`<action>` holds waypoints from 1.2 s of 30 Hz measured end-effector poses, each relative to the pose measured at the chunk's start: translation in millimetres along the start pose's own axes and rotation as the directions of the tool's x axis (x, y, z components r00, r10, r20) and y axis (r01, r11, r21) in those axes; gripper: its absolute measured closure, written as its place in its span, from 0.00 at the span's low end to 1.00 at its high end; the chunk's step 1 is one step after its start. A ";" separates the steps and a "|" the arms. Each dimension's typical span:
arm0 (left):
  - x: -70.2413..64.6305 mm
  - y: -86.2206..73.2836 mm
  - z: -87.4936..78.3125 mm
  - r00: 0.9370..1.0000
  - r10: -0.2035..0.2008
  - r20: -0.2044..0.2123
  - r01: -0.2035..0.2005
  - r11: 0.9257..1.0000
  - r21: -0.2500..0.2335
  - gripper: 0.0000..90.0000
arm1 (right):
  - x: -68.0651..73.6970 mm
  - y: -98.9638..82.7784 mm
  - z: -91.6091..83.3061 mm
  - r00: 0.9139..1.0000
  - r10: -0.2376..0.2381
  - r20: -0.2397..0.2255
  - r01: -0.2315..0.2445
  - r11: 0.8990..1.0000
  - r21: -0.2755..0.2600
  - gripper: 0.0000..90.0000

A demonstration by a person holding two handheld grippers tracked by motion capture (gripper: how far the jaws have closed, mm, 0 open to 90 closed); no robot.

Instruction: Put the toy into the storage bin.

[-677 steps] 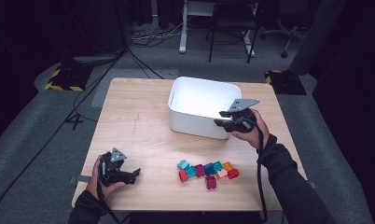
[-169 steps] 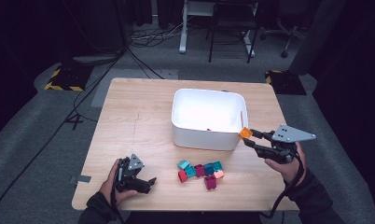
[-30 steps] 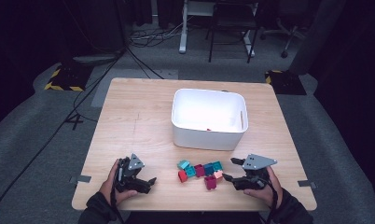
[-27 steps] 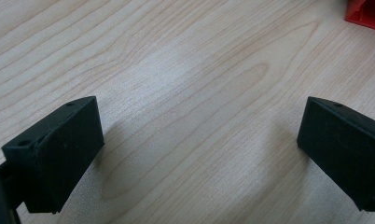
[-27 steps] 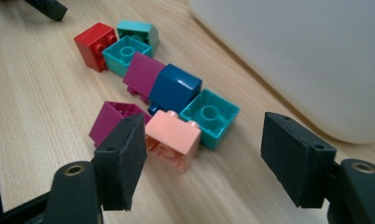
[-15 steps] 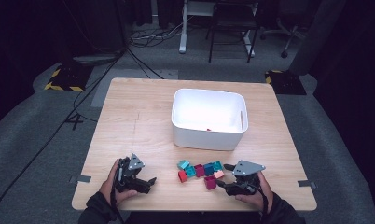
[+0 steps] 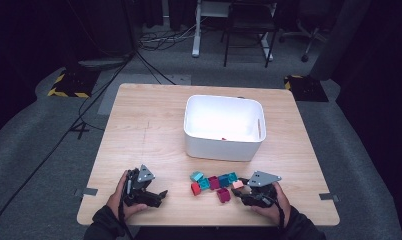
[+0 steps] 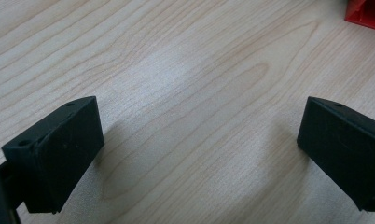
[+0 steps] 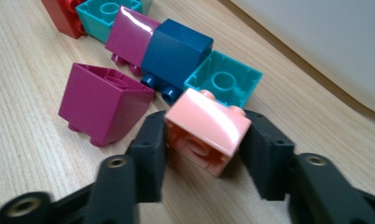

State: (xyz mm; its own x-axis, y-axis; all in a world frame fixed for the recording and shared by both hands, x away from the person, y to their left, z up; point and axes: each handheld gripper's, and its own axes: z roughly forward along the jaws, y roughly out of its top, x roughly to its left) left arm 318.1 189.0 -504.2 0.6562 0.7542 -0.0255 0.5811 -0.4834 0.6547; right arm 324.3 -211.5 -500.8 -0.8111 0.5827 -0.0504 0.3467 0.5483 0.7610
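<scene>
Right claw (image 9: 205,154) has just been closing and now pinches the pink brick (image 9: 206,130) on the worktop (image 7: 154,130) beside the teal brick (image 9: 223,83), while left claw (image 8: 197,154) rests wide open.

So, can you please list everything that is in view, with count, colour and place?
table: 1, light wood, centre of the high view.
bin: 1, white, on the far middle of the table.
pink brick: 1, pink, between the jaws of the right gripper, lying on the table.
magenta bricks: 2, magenta, one alone in front, one in the row.
teal bricks: at least 3, teal, in the row.
blue brick: 1, dark blue, middle of the row.
red brick: 1, red, left end of the row.
chair: 1, black, behind the table.
left gripper: 1, black, open, on bare wood at the near left.
right gripper: 1, black, its jaws have just been closing and now press the pink brick.
</scene>
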 end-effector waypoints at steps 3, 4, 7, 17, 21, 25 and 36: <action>-0.1 0.0 0.0 1.000 -0.002 0.001 0.002 1.000 0.000 0.01 | -2.1 -0.7 -1.4 1.000 -0.014 -0.006 0.014 1.000 -0.001 0.60; 0.0 0.0 0.0 1.000 0.000 0.000 0.000 1.000 0.001 0.01 | -1.9 -0.8 -1.8 1.000 -0.009 -0.001 0.009 1.000 -0.002 0.60; -0.1 0.0 0.1 1.000 0.000 -0.001 0.000 1.000 -0.002 0.01 | -4.1 -1.8 -3.3 1.000 -0.008 -0.005 0.008 1.000 -0.001 0.60; -0.1 0.0 0.0 1.000 -0.001 0.000 0.001 1.000 0.001 0.01 | -17.4 -1.9 -16.0 1.000 0.017 0.016 -0.017 0.999 -0.027 0.61; 0.0 0.0 0.0 1.000 -0.001 0.000 0.001 1.000 0.001 0.01 | -20.5 -1.7 -19.1 0.999 0.028 0.022 -0.027 0.999 -0.035 0.61; 0.0 0.0 0.0 1.000 0.000 0.000 0.000 1.000 0.000 0.01 | -23.5 -0.7 -23.0 0.999 0.030 0.030 -0.028 0.999 -0.045 0.61; -0.1 -0.1 0.1 1.000 -0.002 0.001 0.002 1.000 -0.001 0.01 | -31.8 5.8 -37.5 0.998 0.035 0.042 -0.031 0.996 -0.086 0.61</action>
State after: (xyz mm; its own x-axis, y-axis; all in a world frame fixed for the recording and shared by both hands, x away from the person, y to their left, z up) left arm 318.1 188.9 -504.3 0.6555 0.7547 -0.0269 0.5817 -0.4818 0.6554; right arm 334.5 -249.4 -470.5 -0.7778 0.6264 -0.0514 0.3296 0.4762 0.8152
